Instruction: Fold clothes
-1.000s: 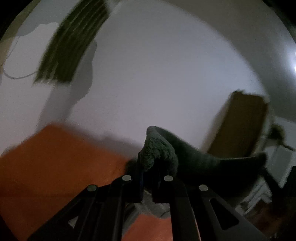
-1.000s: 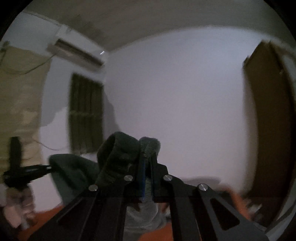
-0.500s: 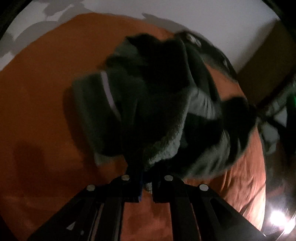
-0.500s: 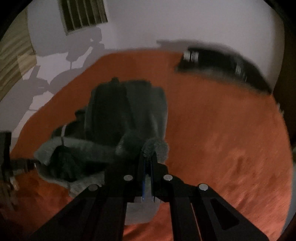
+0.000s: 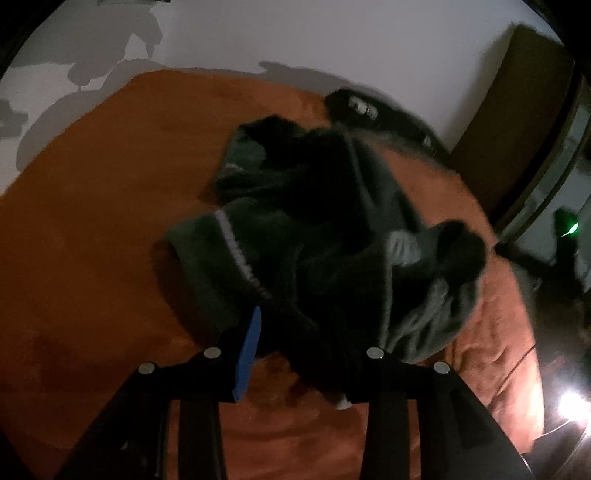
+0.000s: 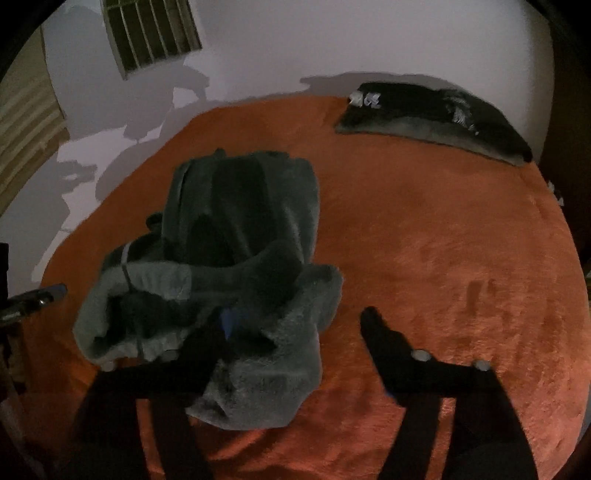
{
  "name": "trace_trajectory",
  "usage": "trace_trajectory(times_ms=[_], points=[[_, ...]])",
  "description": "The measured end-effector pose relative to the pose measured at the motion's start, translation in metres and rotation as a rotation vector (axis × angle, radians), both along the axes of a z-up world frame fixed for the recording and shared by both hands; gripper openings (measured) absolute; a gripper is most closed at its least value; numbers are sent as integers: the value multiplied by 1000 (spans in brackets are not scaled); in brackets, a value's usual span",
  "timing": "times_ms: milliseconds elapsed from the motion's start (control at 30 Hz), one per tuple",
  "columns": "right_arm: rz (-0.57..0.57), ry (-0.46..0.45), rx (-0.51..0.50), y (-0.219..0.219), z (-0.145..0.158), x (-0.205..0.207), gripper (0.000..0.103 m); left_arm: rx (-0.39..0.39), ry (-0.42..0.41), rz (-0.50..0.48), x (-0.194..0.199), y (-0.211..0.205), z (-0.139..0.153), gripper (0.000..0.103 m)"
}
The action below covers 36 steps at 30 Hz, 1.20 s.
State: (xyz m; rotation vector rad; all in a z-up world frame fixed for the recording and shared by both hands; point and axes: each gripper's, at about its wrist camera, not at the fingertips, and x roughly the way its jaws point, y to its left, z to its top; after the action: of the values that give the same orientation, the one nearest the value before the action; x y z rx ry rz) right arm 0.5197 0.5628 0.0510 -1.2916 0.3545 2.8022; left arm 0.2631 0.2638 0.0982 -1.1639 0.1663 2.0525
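A dark grey-green fleece garment lies in a crumpled heap on the orange bed cover. In the left wrist view my left gripper is open, its jaws wide apart just over the near edge of the heap; the blue pad is bare. In the right wrist view the same garment sits left of centre. My right gripper is open wide, with its left finger over the garment's near fold and its right finger over the bare orange cover.
A black pillow-like item lies at the far end of the bed by the white wall. A barred window is upper left. A brown door and a bright lamp are at the right. A dark device pokes in at the left edge.
A second ago both grippers held the garment up in the air, shut on it. They swung it down onto the bed, and both have now opened and let go.
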Motion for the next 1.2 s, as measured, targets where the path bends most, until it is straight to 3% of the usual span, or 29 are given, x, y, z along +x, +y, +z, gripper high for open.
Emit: trace_trajectory(times_ms=[167, 333, 500, 600, 633, 667, 700, 1000, 1067, 1200], points=[[8, -44, -25, 1, -3, -13, 78, -78, -65, -51, 9, 8, -21, 39], [16, -137, -87, 8, -18, -55, 78, -106, -59, -78, 17, 19, -32, 45], [-37, -262, -186, 19, -40, -88, 78, -77, -77, -58, 17, 21, -26, 45], [-56, -168, -228, 17, -34, -70, 78, -57, -45, -46, 21, 12, -9, 45], [-33, -149, -223, 11, -28, -67, 63, -52, -33, -44, 23, 9, -3, 45], [-10, -130, -218, 6, -22, -64, 21, -46, -26, -52, 24, 9, 4, 46], [12, -111, -213, 0, -15, -60, 13, -41, -20, -62, 25, 9, 11, 46], [239, 67, -168, -53, 46, -30, 12, 54, 0, -314, 60, 48, 57, 48], [301, 95, -174, -68, 60, -26, 12, 88, 11, -391, 75, 58, 66, 56], [390, 122, -240, -88, 79, -19, 12, 132, 150, -444, 99, 67, 78, 65]])
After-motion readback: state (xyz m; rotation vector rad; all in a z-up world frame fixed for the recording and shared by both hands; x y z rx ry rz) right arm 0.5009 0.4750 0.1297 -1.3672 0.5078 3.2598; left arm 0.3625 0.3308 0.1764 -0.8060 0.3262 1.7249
